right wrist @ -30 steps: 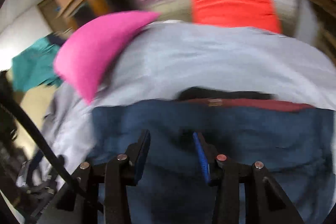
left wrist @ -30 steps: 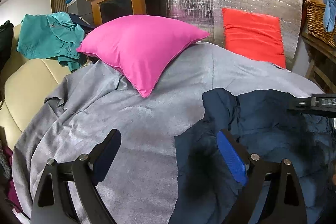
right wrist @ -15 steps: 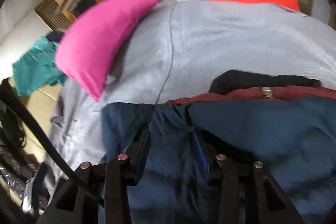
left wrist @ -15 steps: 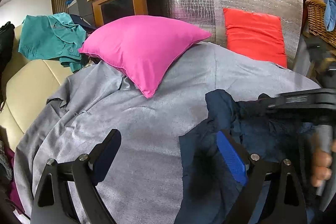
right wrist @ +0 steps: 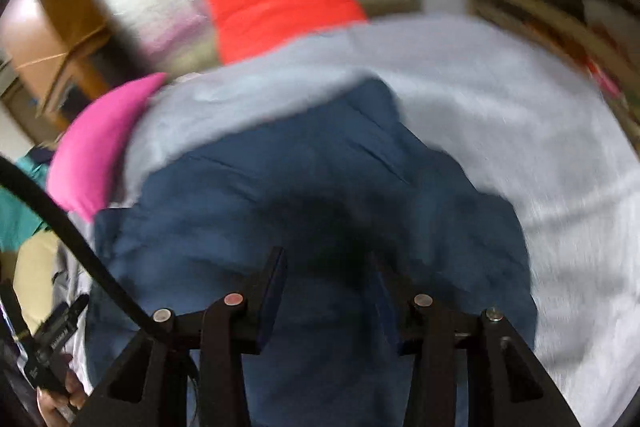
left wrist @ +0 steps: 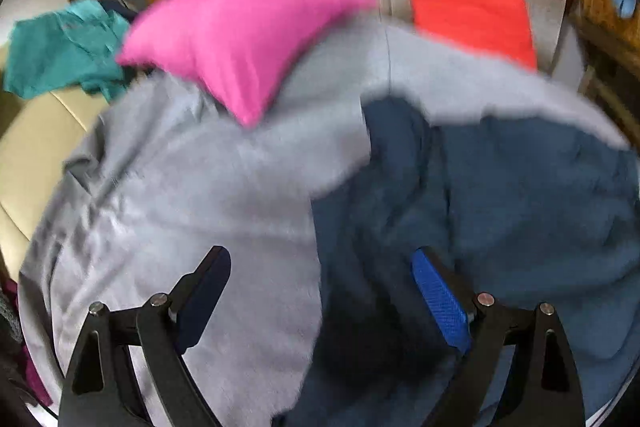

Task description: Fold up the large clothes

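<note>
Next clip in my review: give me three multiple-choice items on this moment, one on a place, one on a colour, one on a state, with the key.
1. Where does the pink pillow lie relative to the navy garment?
A. up and to the left of it
B. on top of it
C. under it

2. What colour is the sheet on which the navy garment lies?
A. light grey
B. yellow
C. green

3. How does the left gripper stand?
A. open, nothing between its fingers
B. shut on the pillow
C. shut on the sheet

Key: 1 A, the pillow sits at the upper left, apart from the garment; 2 A, pale grey cloth surrounds the garment in both views; 3 A, a wide gap separates the two fingers, which grip nothing.
</note>
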Demonstrator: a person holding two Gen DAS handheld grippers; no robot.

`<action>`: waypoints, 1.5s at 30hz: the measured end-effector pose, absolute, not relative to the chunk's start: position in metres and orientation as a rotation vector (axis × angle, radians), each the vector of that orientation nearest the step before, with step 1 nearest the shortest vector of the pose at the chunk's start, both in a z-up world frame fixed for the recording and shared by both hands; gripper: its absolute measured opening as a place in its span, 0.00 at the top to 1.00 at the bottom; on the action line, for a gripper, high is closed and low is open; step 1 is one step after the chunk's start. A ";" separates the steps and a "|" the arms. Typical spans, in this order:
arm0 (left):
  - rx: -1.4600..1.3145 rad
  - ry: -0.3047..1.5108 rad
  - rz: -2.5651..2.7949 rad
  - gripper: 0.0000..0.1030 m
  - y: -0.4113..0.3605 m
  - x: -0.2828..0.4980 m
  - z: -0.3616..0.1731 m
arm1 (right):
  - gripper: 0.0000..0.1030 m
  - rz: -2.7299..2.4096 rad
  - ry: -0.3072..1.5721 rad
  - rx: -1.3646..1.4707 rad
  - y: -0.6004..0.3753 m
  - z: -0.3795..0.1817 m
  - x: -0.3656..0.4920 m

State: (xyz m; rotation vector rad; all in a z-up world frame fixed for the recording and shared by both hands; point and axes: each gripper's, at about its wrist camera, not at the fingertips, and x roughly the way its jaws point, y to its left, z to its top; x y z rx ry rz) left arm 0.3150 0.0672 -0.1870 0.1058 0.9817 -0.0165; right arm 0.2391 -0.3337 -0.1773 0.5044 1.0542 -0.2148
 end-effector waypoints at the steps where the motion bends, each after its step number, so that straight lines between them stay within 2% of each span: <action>1: 0.108 1.027 -0.012 0.10 0.065 0.318 -0.197 | 0.60 -0.199 1.062 0.534 -0.340 -0.186 0.240; 3: 0.083 1.038 0.000 0.10 0.065 0.319 -0.200 | 0.60 -0.170 1.055 0.607 -0.349 -0.191 0.239; 9: 0.123 0.977 0.048 0.10 0.065 0.318 -0.184 | 0.58 -0.167 0.969 0.586 -0.364 -0.166 0.228; 13: 0.114 1.018 0.046 0.10 0.069 0.323 -0.195 | 0.58 -0.139 1.081 0.635 -0.370 -0.200 0.231; 16: 0.117 1.012 0.052 0.10 0.069 0.321 -0.195 | 0.57 -0.115 1.071 0.672 -0.378 -0.193 0.227; 18: 0.132 0.987 0.059 0.10 0.067 0.317 -0.189 | 0.46 -0.108 1.015 0.686 -0.386 -0.180 0.219; 20: 0.130 0.971 0.060 0.10 0.069 0.314 -0.184 | 0.39 -0.132 0.982 0.683 -0.397 -0.176 0.211; 28: -0.027 0.954 -0.038 0.10 0.099 0.312 -0.169 | 0.38 -0.170 1.020 0.777 -0.436 -0.197 0.186; 31: -0.058 0.969 -0.063 0.10 0.106 0.310 -0.172 | 0.32 -0.126 1.025 0.808 -0.444 -0.203 0.182; 45: -0.057 1.035 -0.195 0.10 0.103 0.297 -0.189 | 0.29 -0.005 1.093 0.866 -0.432 -0.232 0.168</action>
